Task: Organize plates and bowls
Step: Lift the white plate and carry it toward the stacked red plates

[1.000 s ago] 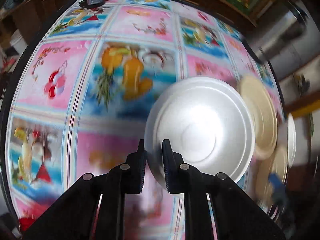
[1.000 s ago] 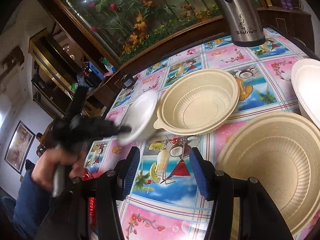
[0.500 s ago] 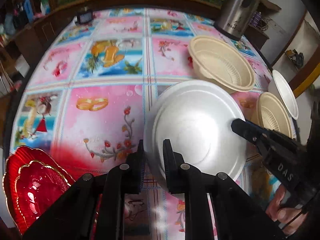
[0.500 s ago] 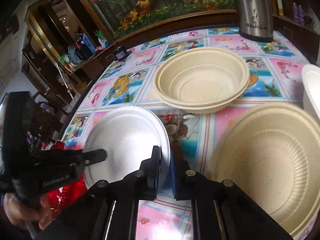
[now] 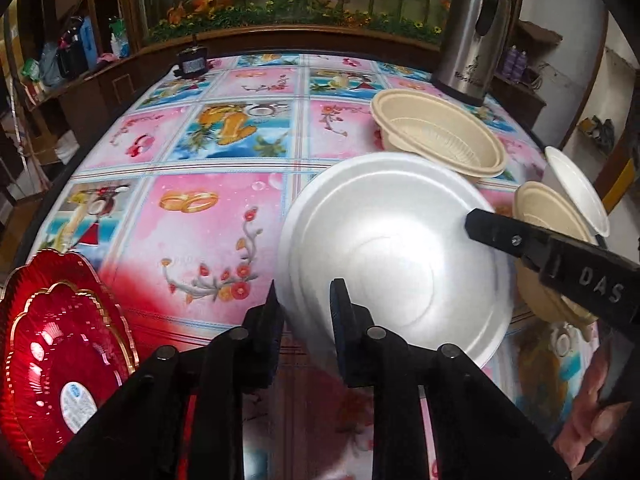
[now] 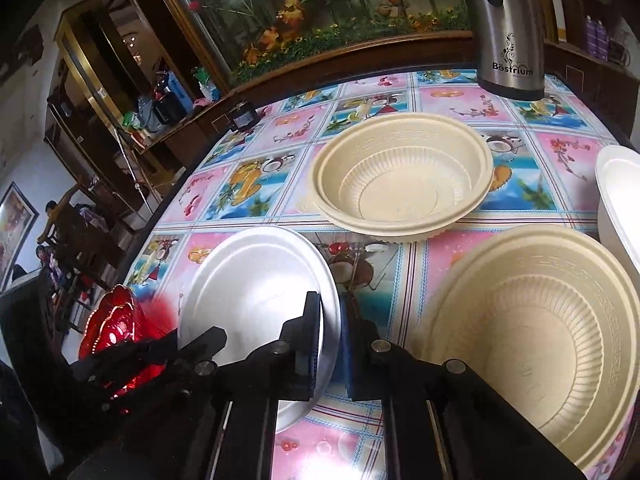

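Observation:
A white plate (image 5: 400,248) hangs tilted above the flowered tablecloth (image 5: 208,216), between both grippers. My right gripper (image 6: 330,320) is shut on the plate's (image 6: 256,292) near rim. In the left wrist view, one of its fingers (image 5: 504,236) lies across the plate's right edge. My left gripper (image 5: 306,304) straddles the opposite rim. Its jaws are opening and a gap shows beside the thin rim. Stacked red plates (image 5: 60,364) lie at the table's near left corner.
Two nested beige bowls (image 6: 404,184) sit mid-table and a second beige bowl stack (image 6: 540,320) stands close on the right. Past that stack is a white bowl (image 6: 620,200). A steel kettle (image 6: 508,28) stands at the back edge. A person's fingers (image 5: 576,432) show low on the right.
The left gripper swung the plate across the table to the right gripper, which shut on its rim. Since then the left jaws have spread apart around the rim.

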